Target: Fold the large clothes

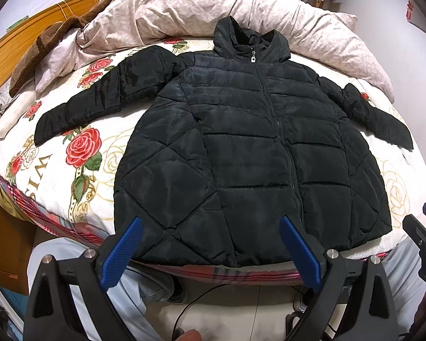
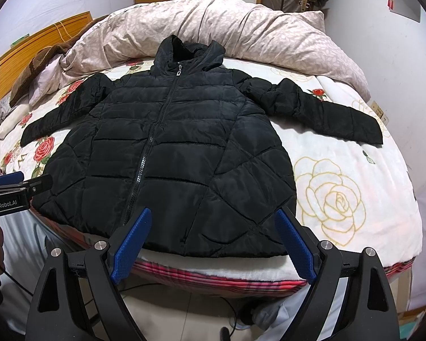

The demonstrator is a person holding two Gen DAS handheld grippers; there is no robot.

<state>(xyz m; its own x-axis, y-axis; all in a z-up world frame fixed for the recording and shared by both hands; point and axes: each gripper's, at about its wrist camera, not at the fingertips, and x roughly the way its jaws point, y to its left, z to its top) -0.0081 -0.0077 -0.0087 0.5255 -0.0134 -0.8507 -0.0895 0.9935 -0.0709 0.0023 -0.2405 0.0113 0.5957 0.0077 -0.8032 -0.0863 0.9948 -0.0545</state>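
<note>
A black hooded puffer jacket (image 1: 241, 142) (image 2: 167, 153) lies flat, zipped and front-up on the rose-print blanket (image 1: 79, 153), sleeves spread toward 9 and 3 o'clock, hood at 12 against a heaped pale duvet (image 1: 241, 8). The left gripper (image 1: 210, 253) and right gripper (image 2: 213, 244) hover at the jacket's hem at 6 o'clock, blue fingers spread wide, holding nothing.
</note>
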